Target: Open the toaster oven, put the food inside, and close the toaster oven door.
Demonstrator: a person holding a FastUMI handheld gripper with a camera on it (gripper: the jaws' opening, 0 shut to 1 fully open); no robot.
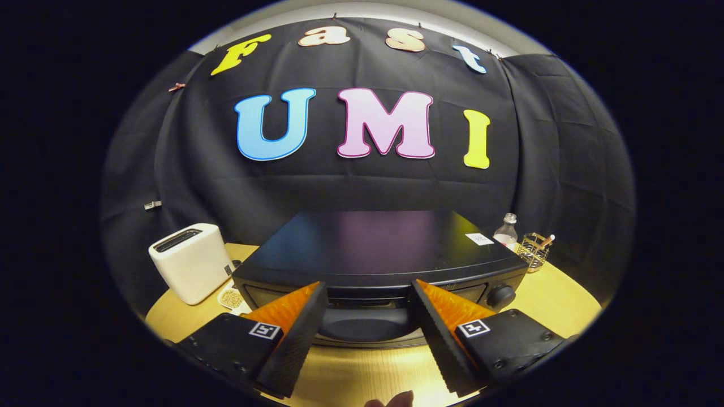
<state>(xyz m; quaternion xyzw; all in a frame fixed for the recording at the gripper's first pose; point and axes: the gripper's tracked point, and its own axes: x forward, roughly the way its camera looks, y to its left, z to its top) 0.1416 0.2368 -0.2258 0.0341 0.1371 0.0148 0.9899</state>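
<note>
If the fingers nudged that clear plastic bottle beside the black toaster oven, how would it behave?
The clear plastic bottle stands upright and narrow, so it would probably tip rather than slide. It looks small and thin-walled, so likely light. Once down it may roll on the wooden table toward the wire basket. The open gripper fingers sit far short of it.

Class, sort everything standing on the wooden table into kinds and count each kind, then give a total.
Appliances: 2, the black toaster oven just ahead of the open gripper and the white pop-up toaster
Bottles: 1, the clear plastic bottle
Wire holders: 1, the gold wire basket
Food dishes: 1, the small white dish
Total: 5
</note>
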